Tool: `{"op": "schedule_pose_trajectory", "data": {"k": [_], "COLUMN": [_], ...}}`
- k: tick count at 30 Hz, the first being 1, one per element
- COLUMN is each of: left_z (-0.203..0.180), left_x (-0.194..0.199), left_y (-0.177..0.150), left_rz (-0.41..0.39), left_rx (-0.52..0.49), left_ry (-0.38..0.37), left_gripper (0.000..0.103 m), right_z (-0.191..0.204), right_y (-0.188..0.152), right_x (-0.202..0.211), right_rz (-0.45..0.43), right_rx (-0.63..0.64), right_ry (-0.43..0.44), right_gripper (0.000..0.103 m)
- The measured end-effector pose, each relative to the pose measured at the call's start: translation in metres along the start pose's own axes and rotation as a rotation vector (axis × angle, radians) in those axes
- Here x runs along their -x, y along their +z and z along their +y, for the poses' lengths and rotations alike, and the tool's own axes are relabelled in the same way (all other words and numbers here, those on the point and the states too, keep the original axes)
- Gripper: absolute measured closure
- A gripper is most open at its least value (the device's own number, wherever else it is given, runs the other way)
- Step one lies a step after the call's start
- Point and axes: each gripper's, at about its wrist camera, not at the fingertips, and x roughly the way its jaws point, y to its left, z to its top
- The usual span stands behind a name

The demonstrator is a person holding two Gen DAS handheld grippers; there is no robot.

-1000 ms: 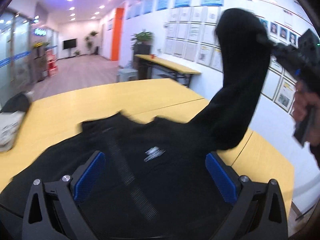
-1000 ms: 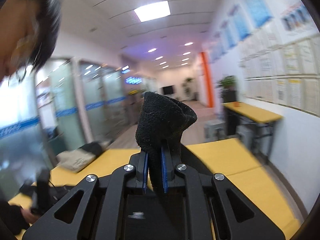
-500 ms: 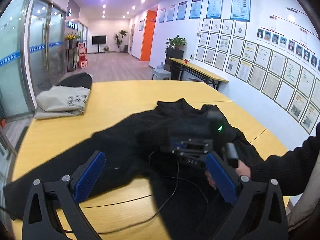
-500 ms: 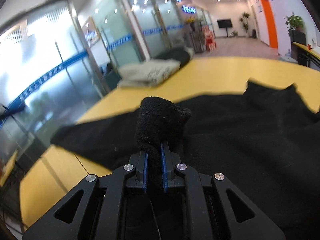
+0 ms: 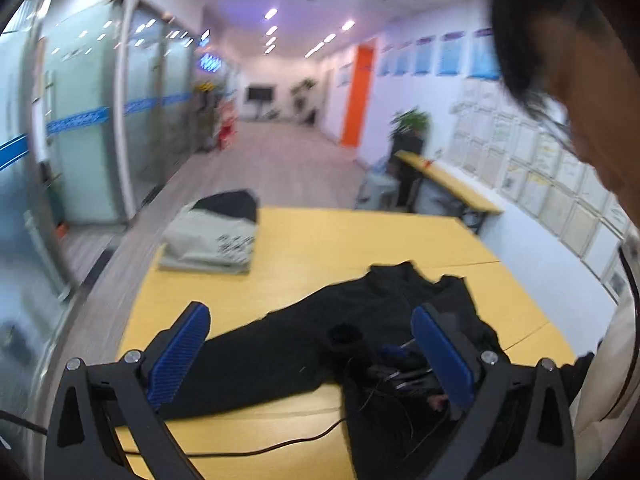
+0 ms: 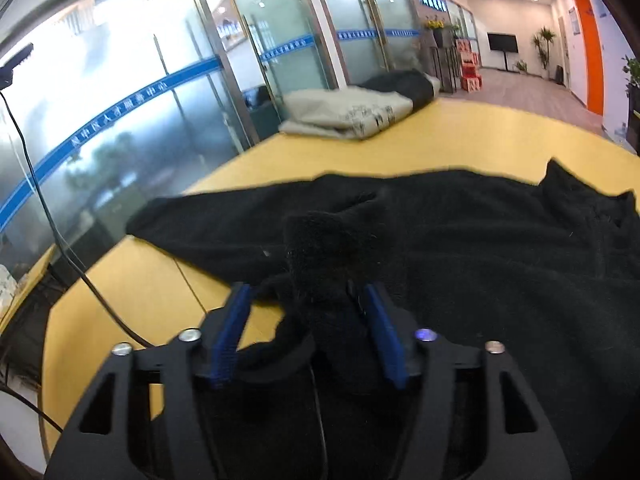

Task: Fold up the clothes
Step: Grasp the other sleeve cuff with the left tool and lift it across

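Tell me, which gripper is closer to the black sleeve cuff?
The right. The right gripper has the sleeve cuff between its opening jaws, no longer pinched. The left gripper hovers open above the black sweater, farther back from the cuff.

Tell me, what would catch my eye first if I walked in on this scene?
Probably the black garment sprawled across the yellow table, one sleeve stretched toward the glass wall. Its other cuff stands bunched between the blue pads of the right claw, whose jaws are opening and letting it go. At the table's far corner lies a folded beige garment, with a dark one behind it; the left claw hangs open and empty above the table.
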Motion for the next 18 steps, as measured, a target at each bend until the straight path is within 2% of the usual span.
{"op": "schedule_pose_trajectory", "data": {"k": [2,4,6,8,10,11,13,16,18], "left_z": [-0.008,-0.024,-0.047,-0.072,-0.094,-0.111,-0.13,-0.145,-0.135], "left_x": [0.001,-0.007,-0.03,-0.075,-0.123,-0.162,-0.213,-0.305,-0.347], "left_y": [0.016,0.028,0.032,0.021,0.003,-0.014,-0.043,-0.099,-0.128], "left_rz": [0.047,0.09,0.111,0.157,0.207,0.244,0.292,0.372,0.431], "left_rx": [-0.004,-0.018,-0.04,-0.058,-0.087,-0.123,-0.188,-0.251,-0.207], "left_ry": [0.002,-0.043,-0.133,-0.238,-0.286,-0.309,-0.324,-0.305,-0.288], "left_gripper": [0.0,0.0,0.0,0.0,0.0,0.0,0.0,0.0,0.0], "right_z": [-0.008,-0.016,-0.019,-0.021,-0.028,-0.032,-0.044,-0.071,-0.099], "right_y": [0.001,0.001,0.002,-0.006,-0.014,-0.018,-0.031,-0.056,-0.072], "right_x": [0.024,0.048,0.068,0.103,0.125,0.135,0.148,0.17,0.184], "right_rz": [-0.021,-0.03,-0.028,-0.041,-0.042,-0.042,-0.013,0.028,0.062], "right_rx": [-0.027,-0.06,-0.055,-0.055,-0.066,-0.072,-0.081,-0.092,-0.102], "right_ry": [0.014,0.018,0.008,-0.012,-0.062,-0.089,-0.17,-0.31,-0.403], "right_gripper": [0.033,0.032,0.032,0.032,0.032,0.032,0.032,0.032,0.032]}}
